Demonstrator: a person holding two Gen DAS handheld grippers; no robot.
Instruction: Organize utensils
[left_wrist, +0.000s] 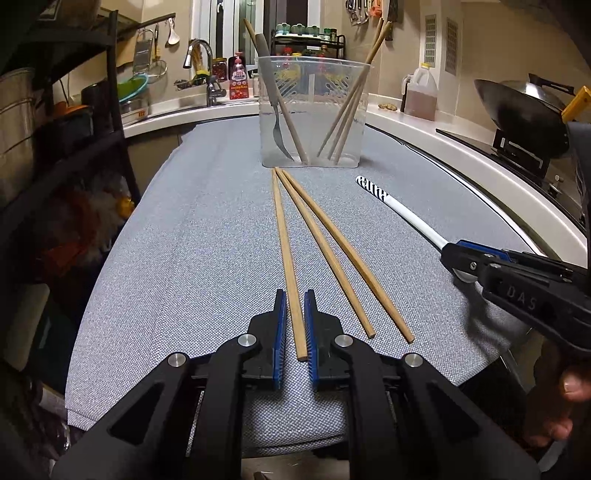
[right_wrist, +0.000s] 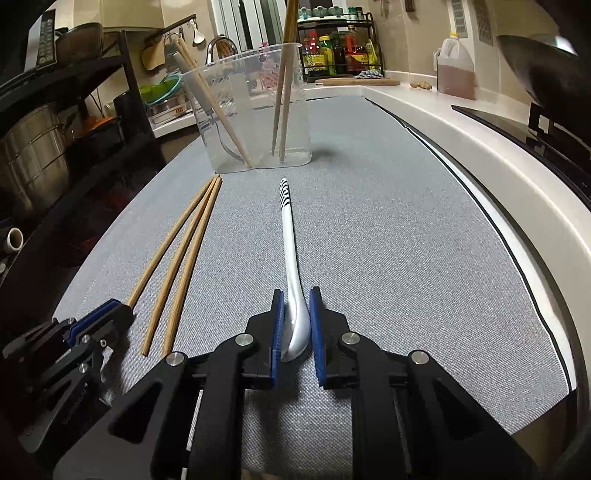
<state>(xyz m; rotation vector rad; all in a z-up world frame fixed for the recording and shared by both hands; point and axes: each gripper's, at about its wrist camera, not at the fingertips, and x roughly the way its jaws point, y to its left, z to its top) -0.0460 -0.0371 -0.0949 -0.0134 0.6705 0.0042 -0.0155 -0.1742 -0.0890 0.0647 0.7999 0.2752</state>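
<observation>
Partly done: bin (left_wrist: 314, 114) at the counter's (left_wrist: 184, 240) far end holds a fork and several chopsticks. Three chopsticks (left_wrist: 325, 254) and a spoon (right_wrist: 291, 258) remain flat, long axes toward the bin. Left gripper (left_wrist: 294, 325) fingers pinch the leftmost chopstick's (left_wrist: 286, 258) near end; right gripper (right_wrist: 296, 325) fingers pinch the spoon's bowl, handle pointing away.

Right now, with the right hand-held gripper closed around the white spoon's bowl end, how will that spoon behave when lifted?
The spoon looks stiff, so it should rise as one piece. The right hand-held gripper holds it at the bowl end, so the long handle may droop or pivot. Its glossy, curved surface could slip between the pads.
</observation>
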